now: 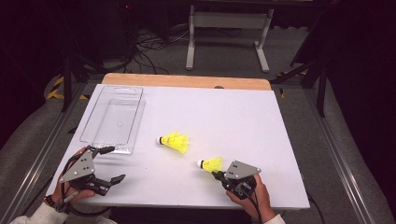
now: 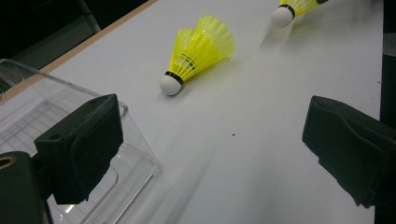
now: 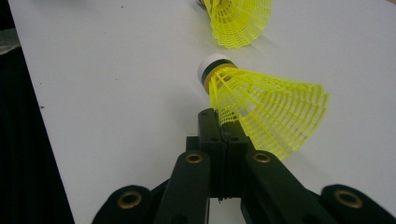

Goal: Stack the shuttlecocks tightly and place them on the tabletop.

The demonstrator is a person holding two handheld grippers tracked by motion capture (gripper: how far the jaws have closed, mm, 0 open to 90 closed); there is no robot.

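Neon-yellow mesh shuttlecocks (image 1: 211, 164), white black-banded tips

The person's left hand (image 1: 70, 189) holds the left gripper (image 1: 111, 164) low at the near left corner, its jaws spread wide and pointing toward the right. The right hand (image 1: 250, 196) grips the right gripper (image 1: 216, 175) near the front edge, angled up and to the left, its jaws pressed tightly together. Pale sleeves show at both wrists.

Looks like I'm working in a lab: dark room, cable tangle (image 1: 149, 44) on the far floor, hazard tape (image 1: 56, 88) far left.
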